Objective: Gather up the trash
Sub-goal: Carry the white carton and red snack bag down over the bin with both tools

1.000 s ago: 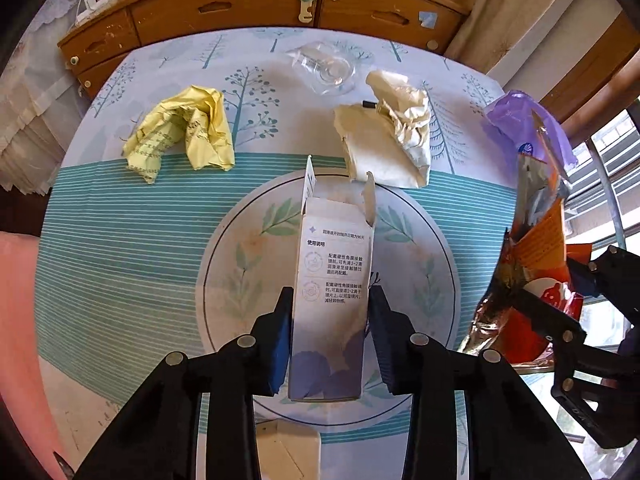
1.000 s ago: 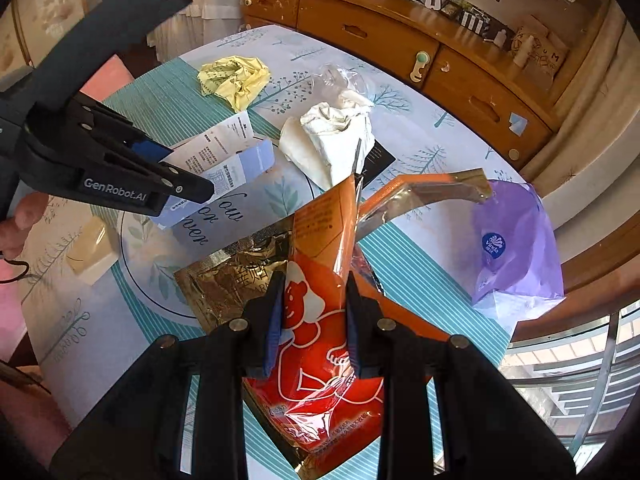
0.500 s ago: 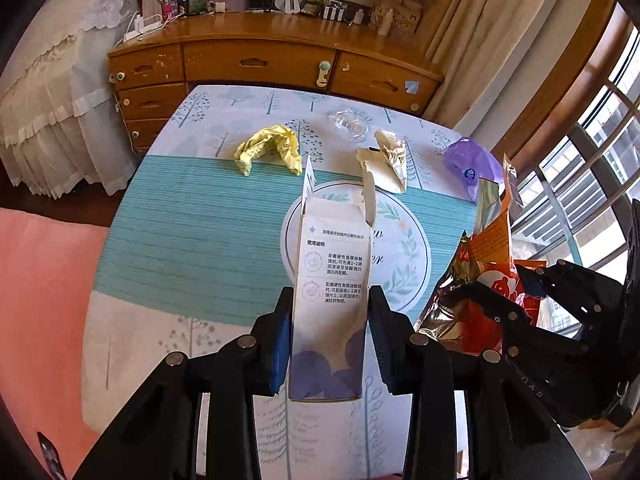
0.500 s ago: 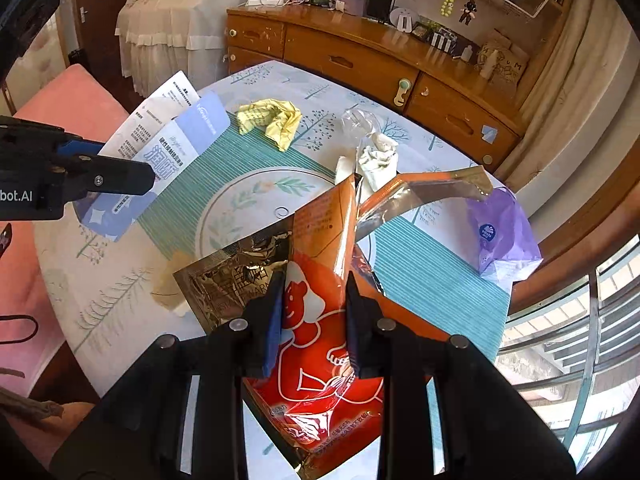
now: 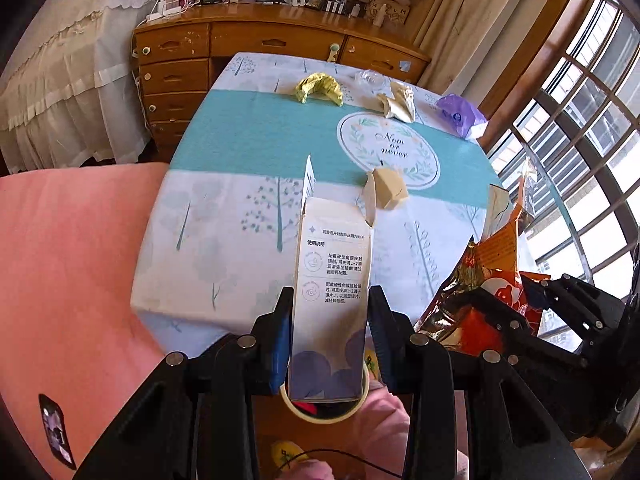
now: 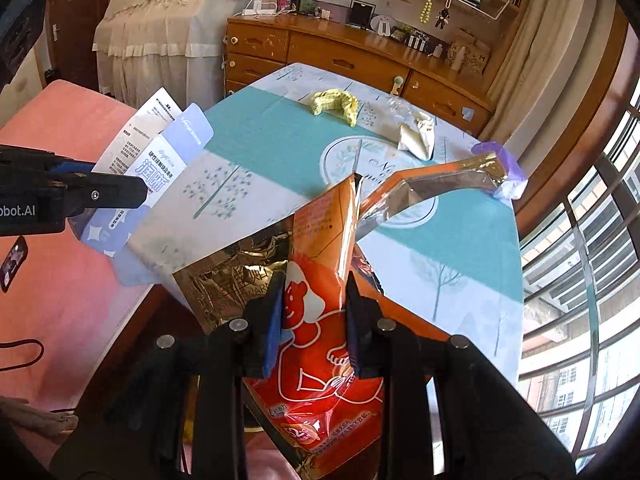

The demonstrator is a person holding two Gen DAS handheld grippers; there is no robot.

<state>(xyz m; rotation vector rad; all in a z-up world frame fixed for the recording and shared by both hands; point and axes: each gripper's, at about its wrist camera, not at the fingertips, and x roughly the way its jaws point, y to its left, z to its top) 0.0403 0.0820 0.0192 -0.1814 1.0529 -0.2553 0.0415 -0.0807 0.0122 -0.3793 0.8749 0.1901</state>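
Note:
My left gripper [image 5: 329, 316] is shut on a white and purple carton [image 5: 330, 280], held upright off the near edge of the table [image 5: 224, 216]. The same carton [image 6: 156, 168] shows at the left of the right wrist view. My right gripper [image 6: 314, 312] is shut on an orange foil snack bag [image 6: 320, 280], which also appears as the bag [image 5: 492, 272] at the right of the left wrist view. A round bin rim [image 5: 324, 414] with dark contents sits right under the carton. On the table lie a yellow crumpled paper [image 5: 320, 86], a beige wrapper [image 5: 398, 104], a tan scrap [image 5: 388, 192] and a purple bag [image 5: 460, 114].
A wooden dresser [image 5: 240, 48] stands behind the table. A pink surface [image 5: 68, 264] spreads to the left. Windows with bars [image 5: 580, 160] line the right side. A clear plastic piece [image 5: 370, 78] lies near the table's far edge.
Both grippers have drawn back from over the table with the carton and snack bag held. The table now lies far ahead, and a bin rim has come into view below the carton.

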